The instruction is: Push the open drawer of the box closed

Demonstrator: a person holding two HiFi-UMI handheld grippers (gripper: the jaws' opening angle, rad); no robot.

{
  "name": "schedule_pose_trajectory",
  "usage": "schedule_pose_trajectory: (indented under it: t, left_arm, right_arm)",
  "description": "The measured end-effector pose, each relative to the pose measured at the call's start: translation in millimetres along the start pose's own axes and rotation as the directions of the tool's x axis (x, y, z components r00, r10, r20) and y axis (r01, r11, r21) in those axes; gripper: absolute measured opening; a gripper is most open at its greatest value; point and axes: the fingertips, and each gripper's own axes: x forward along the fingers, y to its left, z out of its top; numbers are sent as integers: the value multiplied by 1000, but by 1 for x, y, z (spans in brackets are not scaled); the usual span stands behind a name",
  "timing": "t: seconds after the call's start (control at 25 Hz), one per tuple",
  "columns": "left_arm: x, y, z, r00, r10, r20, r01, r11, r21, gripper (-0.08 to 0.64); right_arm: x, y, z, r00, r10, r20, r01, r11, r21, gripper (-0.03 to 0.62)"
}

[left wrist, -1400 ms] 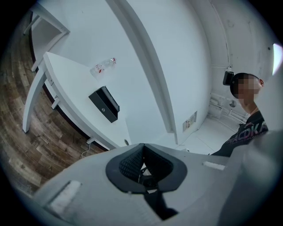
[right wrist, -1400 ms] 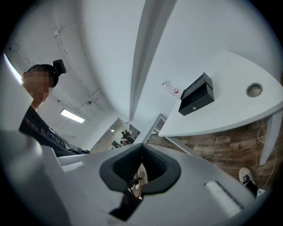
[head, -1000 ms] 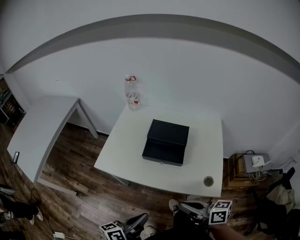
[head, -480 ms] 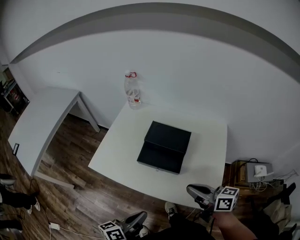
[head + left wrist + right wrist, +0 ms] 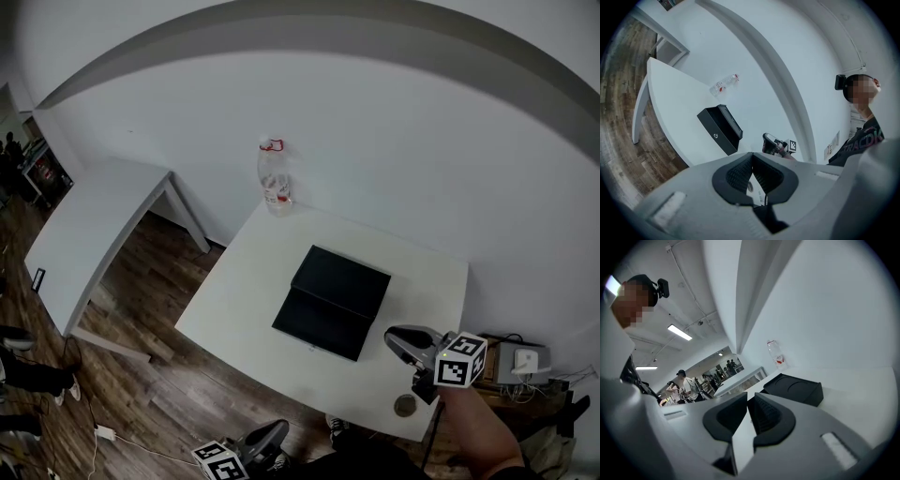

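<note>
Far left: a side table [image 5: 94, 225], well apart from the work and out of play.

Low in the head view, below the near table edge: left gripper [image 5: 272, 436], jaws pressed together on nothing. Held back and down, likely parked as unneeded for a one-tool push.

Farther in, at the back corner against the wall [image 5: 394, 141]: a clear bottle [image 5: 274, 178], upright. Apart from the box and off any push path.

Centre of the white table [image 5: 234, 309]: the black box [image 5: 345, 281], set at a slant. Drawer [image 5: 314, 328] pulled out toward the person, front face and small knob [image 5: 715, 136] turned to the near edge. Not yet pushed, so task judged barely begun.

Right of the box, near its front corner but not touching: right gripper [image 5: 394, 337], raised over the near right part of the table. Jaws opening to a narrow gap with nothing between them, perhaps to offer a broader front to the drawer face. Aimed along the box's side rather than square at the drawer, hence in need of swinging round to the front before pushing along the drawer's own line toward the wall.

Just below that gripper, near the table's front edge: a small round object [image 5: 405, 405], too small to identify.

Farthest right, low beside the table: a grey device [image 5: 520, 359], no part of this job.
</note>
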Motion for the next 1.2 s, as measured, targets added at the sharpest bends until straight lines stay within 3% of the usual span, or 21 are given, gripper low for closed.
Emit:
schedule_pose_trajectory:
  t: [0.16, 0.36, 0.56, 0.68, 0.84, 1.0, 1.2]
  left_arm:
    - [-4, 4, 2, 998, 46, 38, -45, 999, -20, 3]
    - [-11, 7, 1, 992, 97, 80, -93, 994, -49, 3]
    - [-8, 12, -2, 986, 125, 107, -117, 990, -76, 3]
    - [-5, 14, -2, 984, 135, 114, -125, 988, -87, 3]
    - [0, 18, -3, 983, 157, 100, -150, 986, -76, 3]
    - [5, 24, -7, 979, 197, 46, -196, 980, -39, 3]
    - [14, 25, -6, 981, 190, 34, -189, 982, -13, 3]
  right_arm:
    - [16, -33, 24, 999, -28, -30, 26, 997, -71, 56]
    - [48, -78, 39, 982, -118, -146, 83, 971, -223, 81]
    - [86, -126, 46, 944, -205, -259, 105, 929, -355, 100]
    - [104, -158, 40, 897, -269, -350, 105, 900, -423, 110]
    - [123, -187, 30, 848, -277, -452, 72, 905, -419, 124]
    - [142, -189, 24, 828, -239, -507, 10, 911, -412, 133]
    - [156, -193, 18, 807, -217, -549, -25, 917, -399, 132]
